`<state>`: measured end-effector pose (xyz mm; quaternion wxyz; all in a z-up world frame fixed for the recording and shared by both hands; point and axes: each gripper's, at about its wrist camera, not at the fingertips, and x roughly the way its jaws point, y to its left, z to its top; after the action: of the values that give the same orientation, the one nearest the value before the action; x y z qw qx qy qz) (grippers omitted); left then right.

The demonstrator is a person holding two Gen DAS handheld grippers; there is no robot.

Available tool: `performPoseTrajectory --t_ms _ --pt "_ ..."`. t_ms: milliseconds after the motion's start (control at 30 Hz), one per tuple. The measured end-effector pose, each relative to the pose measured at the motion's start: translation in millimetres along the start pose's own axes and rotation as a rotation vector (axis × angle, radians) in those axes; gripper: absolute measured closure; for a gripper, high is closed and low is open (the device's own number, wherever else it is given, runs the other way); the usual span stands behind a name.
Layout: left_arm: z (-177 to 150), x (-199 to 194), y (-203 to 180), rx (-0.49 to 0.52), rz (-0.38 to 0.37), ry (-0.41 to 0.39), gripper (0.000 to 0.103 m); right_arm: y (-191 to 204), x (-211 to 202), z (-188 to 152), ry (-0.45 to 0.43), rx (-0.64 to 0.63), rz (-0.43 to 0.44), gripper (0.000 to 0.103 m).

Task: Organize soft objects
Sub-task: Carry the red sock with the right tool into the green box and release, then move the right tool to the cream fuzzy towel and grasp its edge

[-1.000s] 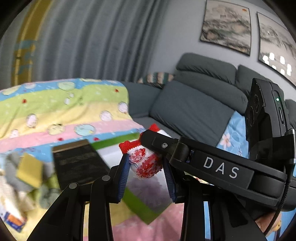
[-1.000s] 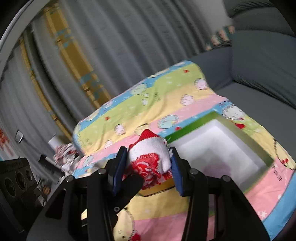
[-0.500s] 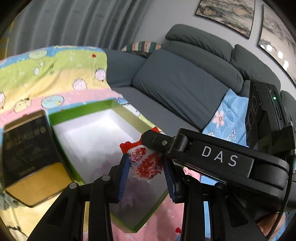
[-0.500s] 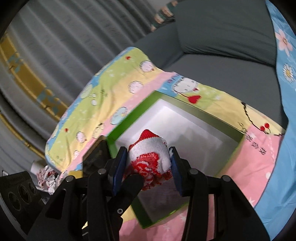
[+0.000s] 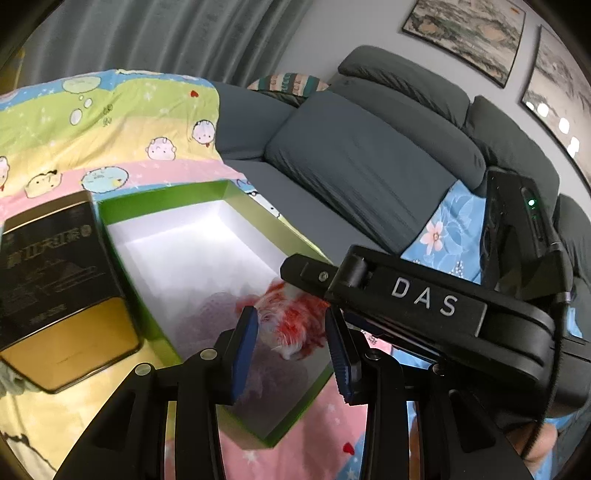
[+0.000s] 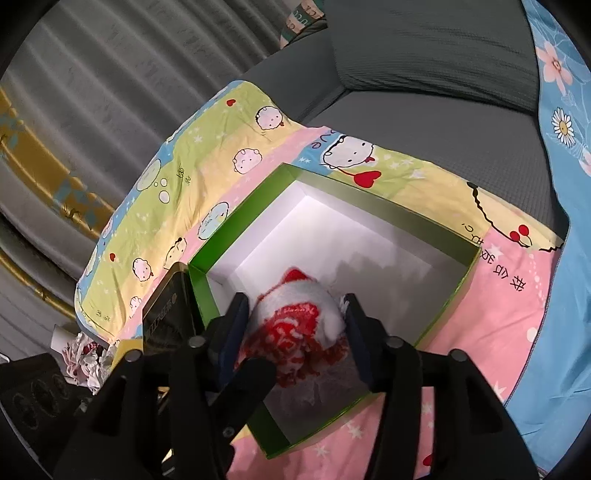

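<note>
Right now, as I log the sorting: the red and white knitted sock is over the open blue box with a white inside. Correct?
Not quite: the box is green, not blue, as the right wrist view shows. The red and white knitted sock is over it, and its inside is white.

Home living room. Grey sofa (image 5: pixel 369 166) with plump back cushions, striped pillow (image 5: pixel 288 82) in corner; framed landscape paintings (image 5: pixel 465 33) on wall (two visible); pleated curtains (image 6: pixel 122 74) behind; cartoon-print blanket (image 5: pixel 110 122) spread over seat.
</note>
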<state>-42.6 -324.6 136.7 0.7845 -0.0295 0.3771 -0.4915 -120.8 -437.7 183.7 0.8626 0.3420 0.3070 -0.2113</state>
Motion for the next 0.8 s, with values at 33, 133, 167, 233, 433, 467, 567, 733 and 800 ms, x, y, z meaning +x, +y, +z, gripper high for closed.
performPoseTrajectory --t_ms 33,133,167,233,433,467,567,733,800 --pt "0.5 -6.3 1.7 -0.003 0.007 -0.003 0.061 2.6 -2.9 -0.7 -0.009 -0.009 0.01 0.037" --pt "0.8 -28.8 4.9 0.005 0.054 -0.028 0.036 11.5 -12.3 -3.6 -0.032 -0.037 0.035 0.03" --pt "0.3 -39.6 5.5 0.016 0.078 -0.05 0.03 14.1 -15.0 -5.1 -0.039 -0.043 0.039 0.029" --pt "-0.5 -59.2 8.4 0.025 0.118 -0.077 0.026 21.7 -21.0 -8.2 -0.054 -0.056 0.053 0.022" --pt "-4.9 -131.8 33.4 -0.025 0.255 -0.171 0.02 56.6 -33.8 -20.8 -0.065 -0.143 0.139 0.015" --pt "-6.7 -144.9 39.9 -0.047 0.282 -0.185 0.02 64.0 -35.4 -23.9 -0.062 -0.161 0.164 0.015" --pt "-14.3 -187.3 64.8 -0.118 0.349 -0.226 0.02 86.6 -39.8 -35.2 -0.049 -0.221 0.231 0.014" --pt "-40.0 -245.4 114.6 -0.251 0.516 -0.237 0.02 130.3 -42.0 -60.3 0.005 -0.314 0.367 0.011" --pt "-53.9 -258.5 133.1 -0.303 0.568 -0.231 0.02 146.1 -40.0 -71.3 0.036 -0.345 0.405 0.011"
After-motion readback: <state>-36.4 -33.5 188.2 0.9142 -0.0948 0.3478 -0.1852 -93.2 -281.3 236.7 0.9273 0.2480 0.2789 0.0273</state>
